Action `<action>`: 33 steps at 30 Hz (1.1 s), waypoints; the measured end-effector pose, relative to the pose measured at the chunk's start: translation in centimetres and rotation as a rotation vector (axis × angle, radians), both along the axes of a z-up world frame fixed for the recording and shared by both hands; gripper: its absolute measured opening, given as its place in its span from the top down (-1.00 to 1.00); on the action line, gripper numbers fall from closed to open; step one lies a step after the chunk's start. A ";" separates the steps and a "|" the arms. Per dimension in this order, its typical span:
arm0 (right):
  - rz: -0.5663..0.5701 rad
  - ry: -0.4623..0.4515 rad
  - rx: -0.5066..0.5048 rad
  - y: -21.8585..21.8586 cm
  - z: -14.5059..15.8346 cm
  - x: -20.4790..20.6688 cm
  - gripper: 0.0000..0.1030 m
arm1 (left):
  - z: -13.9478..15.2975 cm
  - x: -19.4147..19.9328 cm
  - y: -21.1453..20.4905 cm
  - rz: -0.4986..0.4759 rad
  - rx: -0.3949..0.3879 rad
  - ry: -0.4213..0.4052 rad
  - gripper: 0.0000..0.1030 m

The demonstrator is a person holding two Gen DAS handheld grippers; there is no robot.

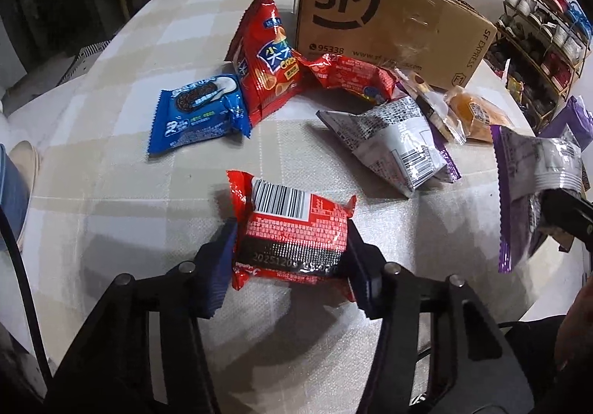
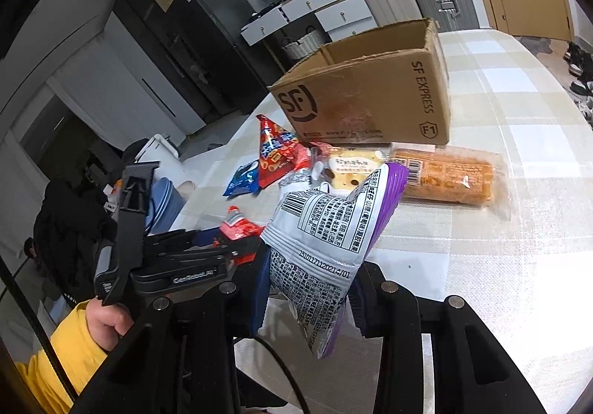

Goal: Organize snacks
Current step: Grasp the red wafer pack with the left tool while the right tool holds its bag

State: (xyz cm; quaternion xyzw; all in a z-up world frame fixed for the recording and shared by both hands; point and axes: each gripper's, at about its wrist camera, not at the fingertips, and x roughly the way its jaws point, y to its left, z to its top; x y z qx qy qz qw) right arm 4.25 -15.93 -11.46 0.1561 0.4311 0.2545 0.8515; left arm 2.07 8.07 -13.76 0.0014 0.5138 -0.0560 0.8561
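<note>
The left gripper [image 1: 292, 247] pinched a glossy red barcode packet [image 1: 291, 228] above the checked tablecloth [image 1: 111, 191]. The right gripper [image 2: 309, 299] clamped a crinkly silver-purple pouch [image 2: 322, 228]. Only the right view showed the cardboard SF box [image 2: 370, 95] open-topped at 12 o'clock.

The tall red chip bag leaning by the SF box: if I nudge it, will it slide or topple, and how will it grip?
The tall red chip bag stands on its narrow edge, so a nudge likely topples it. It looks puffed and probably light, so the film should give under the fingers. Its glossy surface may slip, and a hard squeeze could crush the chips.
</note>
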 end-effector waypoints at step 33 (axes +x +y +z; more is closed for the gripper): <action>-0.052 -0.165 0.110 0.6 3.4 -0.6 0.29 | 9.1 -5.2 1.4 -0.003 -0.135 -0.240 0.10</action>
